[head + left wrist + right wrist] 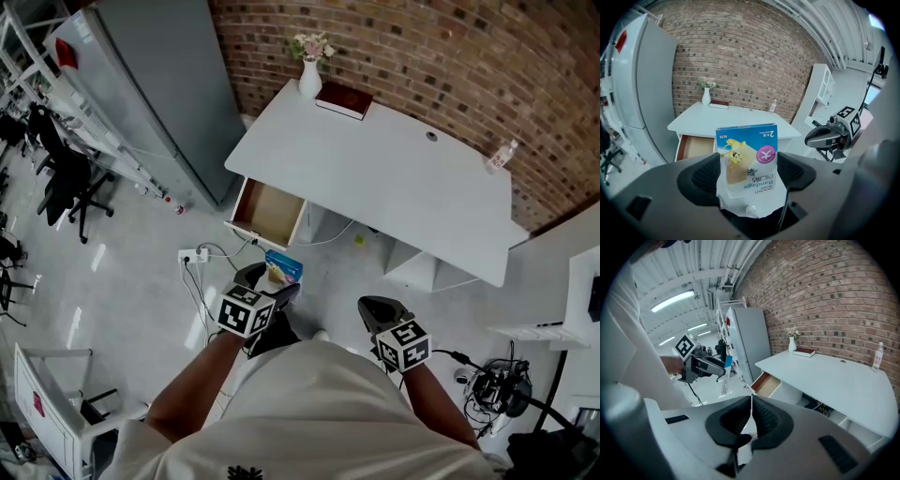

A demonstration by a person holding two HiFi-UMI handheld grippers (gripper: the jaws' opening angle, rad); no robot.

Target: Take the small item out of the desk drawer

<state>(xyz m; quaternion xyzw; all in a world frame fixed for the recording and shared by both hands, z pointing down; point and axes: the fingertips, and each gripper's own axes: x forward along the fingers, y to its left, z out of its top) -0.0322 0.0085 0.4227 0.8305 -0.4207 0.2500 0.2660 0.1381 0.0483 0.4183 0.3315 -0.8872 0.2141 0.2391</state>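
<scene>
My left gripper (269, 284) is shut on a small blue-and-white bandage packet (283, 268), held in the air in front of the open drawer (267, 214) of the white desk (394, 178). In the left gripper view the packet (749, 164) stands upright between the pads (705, 177), with the drawer (696, 146) behind it showing a bare wooden bottom. My right gripper (378, 313) hangs to the right, away from the desk. Its jaws (751, 416) are shut with nothing between them. The right gripper view also shows the left gripper (705, 365) with the packet (726, 376).
On the desk stand a white vase with flowers (310, 67), a dark red book (343, 99) and a small bottle (502, 155). A tall grey cabinet (159, 94) stands to the left. A power strip with cables (192, 255) lies on the floor near the drawer.
</scene>
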